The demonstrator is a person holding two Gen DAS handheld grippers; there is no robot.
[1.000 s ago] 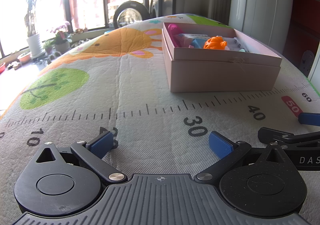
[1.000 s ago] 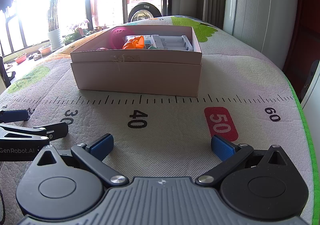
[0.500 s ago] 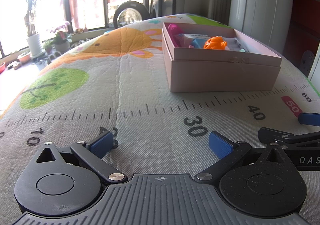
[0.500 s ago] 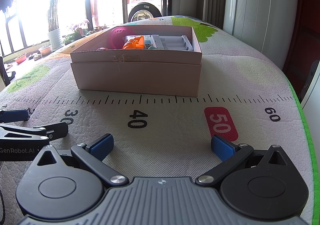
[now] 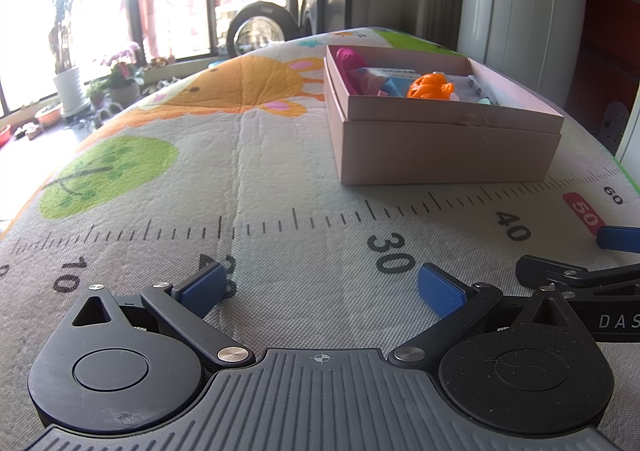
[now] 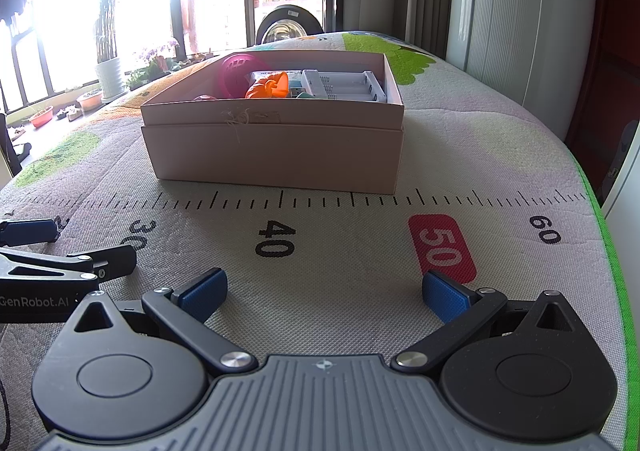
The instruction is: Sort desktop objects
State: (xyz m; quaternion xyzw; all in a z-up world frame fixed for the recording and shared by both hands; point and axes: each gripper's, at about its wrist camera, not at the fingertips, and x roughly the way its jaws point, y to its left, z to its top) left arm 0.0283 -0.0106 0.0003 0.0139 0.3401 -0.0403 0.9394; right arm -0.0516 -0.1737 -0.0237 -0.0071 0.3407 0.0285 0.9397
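Presently both tools rest low on the printed mat [image 5: 280, 155] covering the tabletop, side by side. The left hand-held gripper [image 5: 320, 287] stands wide open and empty; the right hand-held gripper [image 6: 324, 293] likewise, nothing between its pads. The pink box [image 6: 276, 147] sits ahead of the right hand-held gripper and ahead-right of the left one, well apart from both. It holds an orange toy [image 6: 268, 85], a magenta ball [image 6: 236, 71] and a white battery case [image 6: 344, 85]. No loose item shows on the mat, so sorting appears complete or not begun. Any reach into the box should clear its near wall before descending.
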